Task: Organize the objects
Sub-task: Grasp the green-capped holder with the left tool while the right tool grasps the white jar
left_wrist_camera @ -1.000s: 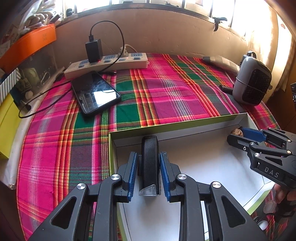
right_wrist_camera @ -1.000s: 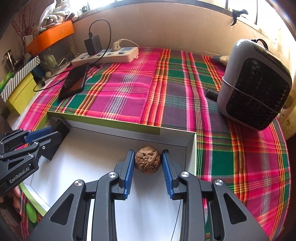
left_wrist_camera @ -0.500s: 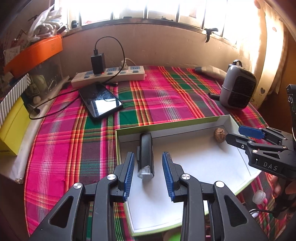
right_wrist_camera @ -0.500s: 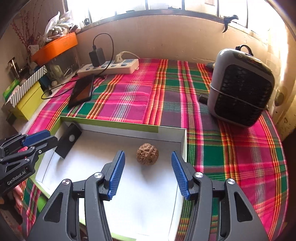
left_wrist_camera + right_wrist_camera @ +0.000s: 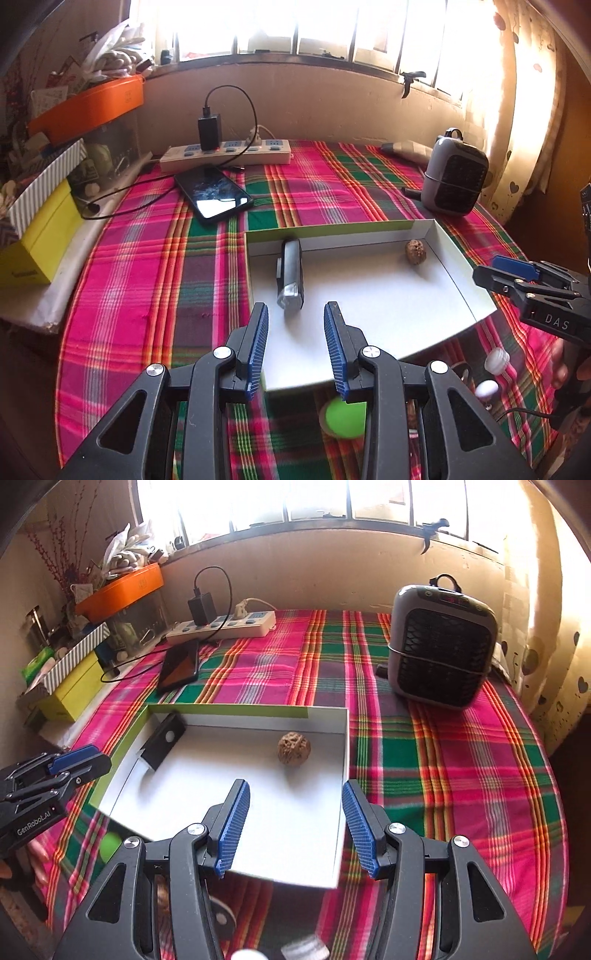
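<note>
The left hand-held gripper [image 5: 293,339] hangs raised above the near left part of the shallow white box [image 5: 458,291], its blue-padded fingers [image 5: 256,341] spread apart and holding nothing, pointing forward and down toward the black device [image 5: 291,273] that lies inside the box along the left wall. The right hand-held gripper [image 5: 295,823] is likewise lifted over the near right part of the box [image 5: 341,834], its jaws standing wide and empty, aimed at the walnut [image 5: 293,748] resting loose on the box floor near the far right corner, close to the right wall but not touching it. Each gripper also shows at the edge of the other's view, cut off by the frame, so only its tip is seen. Below the near edge of the box, on the plaid cloth covering the surface [image 5: 140,266], several small things are half hidden behind the gripper bodies: a green round thing [image 5: 345,415], blurred, and two small white pieces [image 5: 496,358] at the lower right whose kind cannot be made out; a person's fingers show dimly beside them. In the right view the lowest items are too smeared to name. Counted: one box, one walnut, one black device inside it; beyond the box one phone [image 5: 213,192] lying flat, one power strip [image 5: 225,157] with one black charger plugged in, and one grey heater [image 5: 441,648] standing upright at the right. The boxes stacked at the far left are partly cut off.
</note>
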